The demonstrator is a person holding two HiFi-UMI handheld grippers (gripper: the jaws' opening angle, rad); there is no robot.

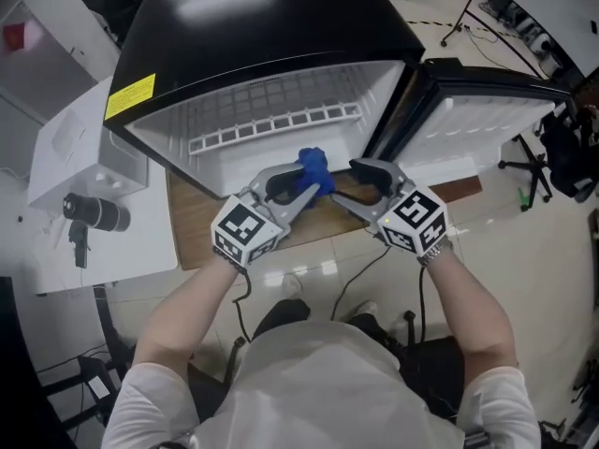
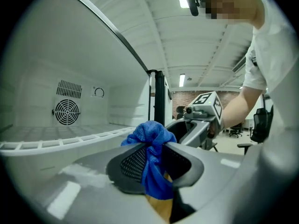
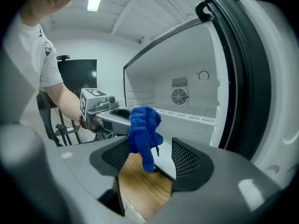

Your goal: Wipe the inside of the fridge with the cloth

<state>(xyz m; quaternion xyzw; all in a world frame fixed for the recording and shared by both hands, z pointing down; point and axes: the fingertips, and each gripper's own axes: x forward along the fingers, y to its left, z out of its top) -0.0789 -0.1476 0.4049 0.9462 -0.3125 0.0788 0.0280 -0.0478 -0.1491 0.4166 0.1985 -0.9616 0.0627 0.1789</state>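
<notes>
We clamp the blue cloth point(image 1: 314, 168) in our left gripper point(image 1: 307, 189) at the open fridge point(image 1: 262, 26), our right gripper point(image 1: 344, 182) released alongside.

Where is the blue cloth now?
Head view, centre: the blue cloth is pinched in the left gripper at the front edge of the open fridge, just left of the open right gripper.

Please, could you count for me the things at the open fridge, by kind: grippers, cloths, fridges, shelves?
grippers: 2, the left gripper and the right gripper
blue cloth: 1
fridge: 1
shelf: 1
total: 5
</notes>
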